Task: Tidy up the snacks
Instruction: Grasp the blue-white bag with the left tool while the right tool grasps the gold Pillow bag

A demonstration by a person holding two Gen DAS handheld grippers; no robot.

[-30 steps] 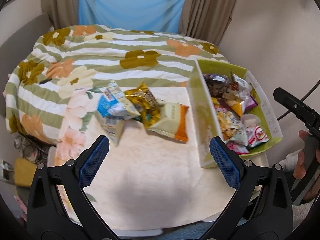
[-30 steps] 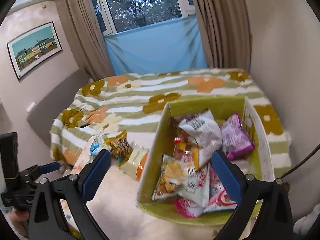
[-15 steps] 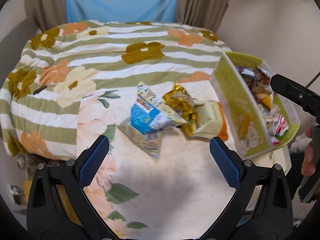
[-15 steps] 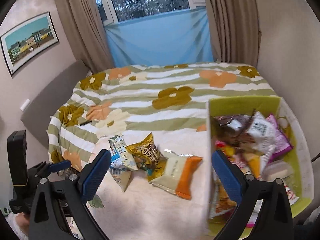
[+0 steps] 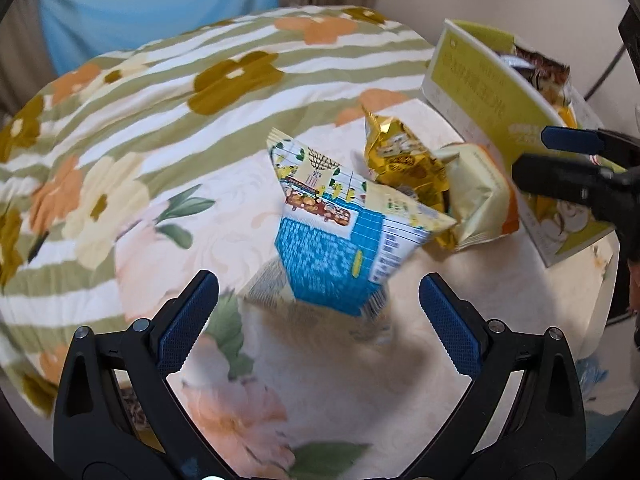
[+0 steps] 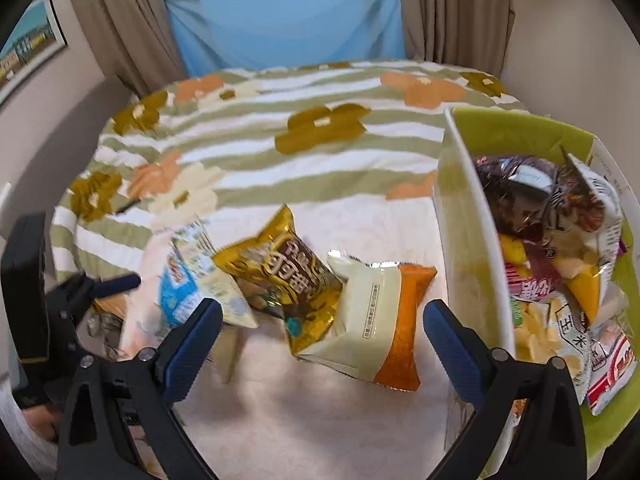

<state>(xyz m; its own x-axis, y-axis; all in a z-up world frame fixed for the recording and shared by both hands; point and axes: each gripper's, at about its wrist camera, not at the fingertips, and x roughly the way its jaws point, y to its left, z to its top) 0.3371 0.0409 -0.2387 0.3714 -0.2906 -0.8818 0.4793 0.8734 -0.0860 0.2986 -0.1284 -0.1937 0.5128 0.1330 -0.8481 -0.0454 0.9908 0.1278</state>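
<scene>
Left wrist view: left gripper (image 5: 318, 308) is wide open by the blue bag (image 5: 340, 236); right gripper (image 6: 322, 336) is wide open too, left of the green box (image 6: 472, 240).

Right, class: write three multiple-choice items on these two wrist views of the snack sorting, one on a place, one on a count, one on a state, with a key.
1. Where does the gold packet lie?
A. inside the green box
B. between the blue-and-white packet and the cream-and-orange packet
C. on the floor

2. How many packets lie loose outside the green box?
A. one
B. three
C. six

3. How is the left gripper?
A. open, holding nothing
B. shut on the gold packet
C. out of view

Key: 1 B, it overlaps both neighbours; 2 B, three lie beside the box; 3 A, its fingers stand spread.
</scene>
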